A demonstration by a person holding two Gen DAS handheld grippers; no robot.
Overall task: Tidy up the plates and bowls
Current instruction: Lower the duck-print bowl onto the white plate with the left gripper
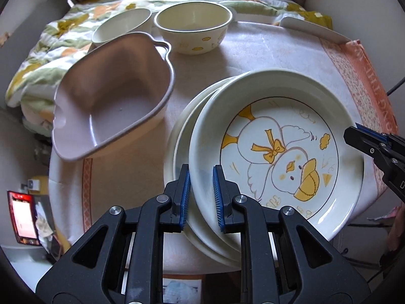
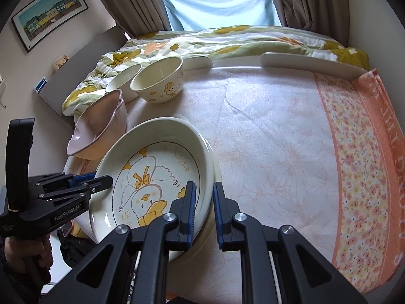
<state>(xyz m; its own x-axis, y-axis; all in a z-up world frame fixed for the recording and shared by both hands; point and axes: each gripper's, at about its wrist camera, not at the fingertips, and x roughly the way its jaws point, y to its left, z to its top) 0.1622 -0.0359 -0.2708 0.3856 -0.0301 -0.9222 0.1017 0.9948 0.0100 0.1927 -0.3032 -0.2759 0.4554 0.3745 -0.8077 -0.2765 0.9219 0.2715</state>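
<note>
The left gripper's [image 1: 201,197] fingers straddle the near rim of the duck plate [image 1: 276,157], spread with a gap on either side. The right gripper's [image 2: 204,211] fingers straddle the opposite rim, likewise spread. The plate sits atop 2 others on the towel-covered table [image 2: 278,136], beside the pink basin [image 1: 111,96]. Glazed ceramic: likely heavy, rigid, slippery, breakable. The raised rim is the sensible hold, 1 gripper per side.
</note>
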